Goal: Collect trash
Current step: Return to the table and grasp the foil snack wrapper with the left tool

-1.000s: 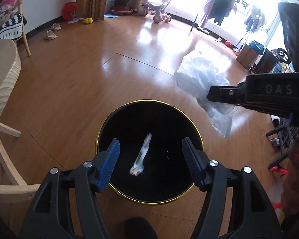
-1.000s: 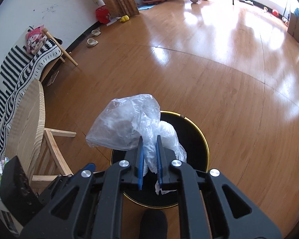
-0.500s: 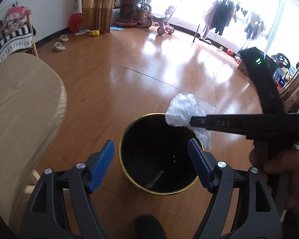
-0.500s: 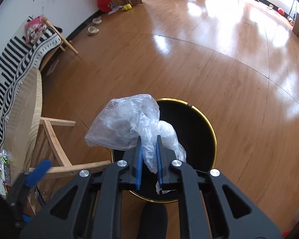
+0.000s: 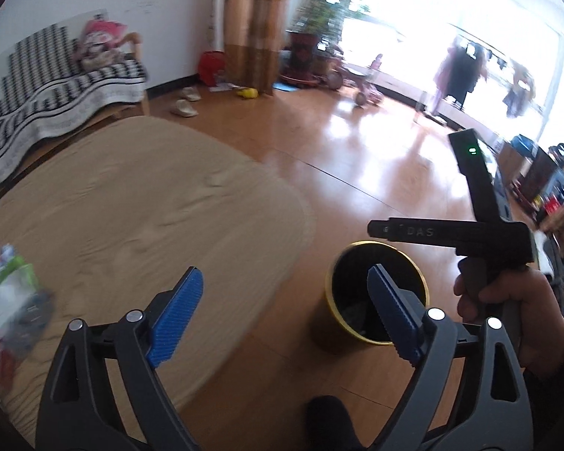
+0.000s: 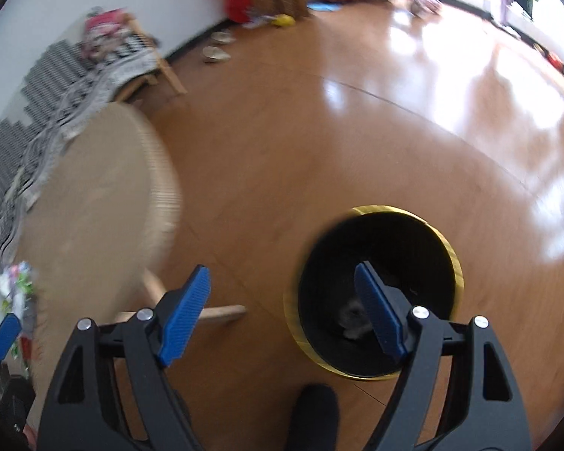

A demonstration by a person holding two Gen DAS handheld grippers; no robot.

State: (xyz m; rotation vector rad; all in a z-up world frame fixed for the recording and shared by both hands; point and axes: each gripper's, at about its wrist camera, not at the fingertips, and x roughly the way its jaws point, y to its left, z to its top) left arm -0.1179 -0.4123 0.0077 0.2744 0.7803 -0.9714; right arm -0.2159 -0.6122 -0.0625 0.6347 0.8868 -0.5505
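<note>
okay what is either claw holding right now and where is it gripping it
Nothing. The left claw and the right claw are both opening with nothing between their blue pads; the right one hangs beside the black bin.

Both wrist views angled down, sharing bin [image 5: 376, 293], table [image 5: 131, 218]

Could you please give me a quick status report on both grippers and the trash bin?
Left gripper and right gripper both empty, jaws opening. Black bin on floor, pale crumpled trash inside. More litter on wooden table. Nothing blocking.
</note>
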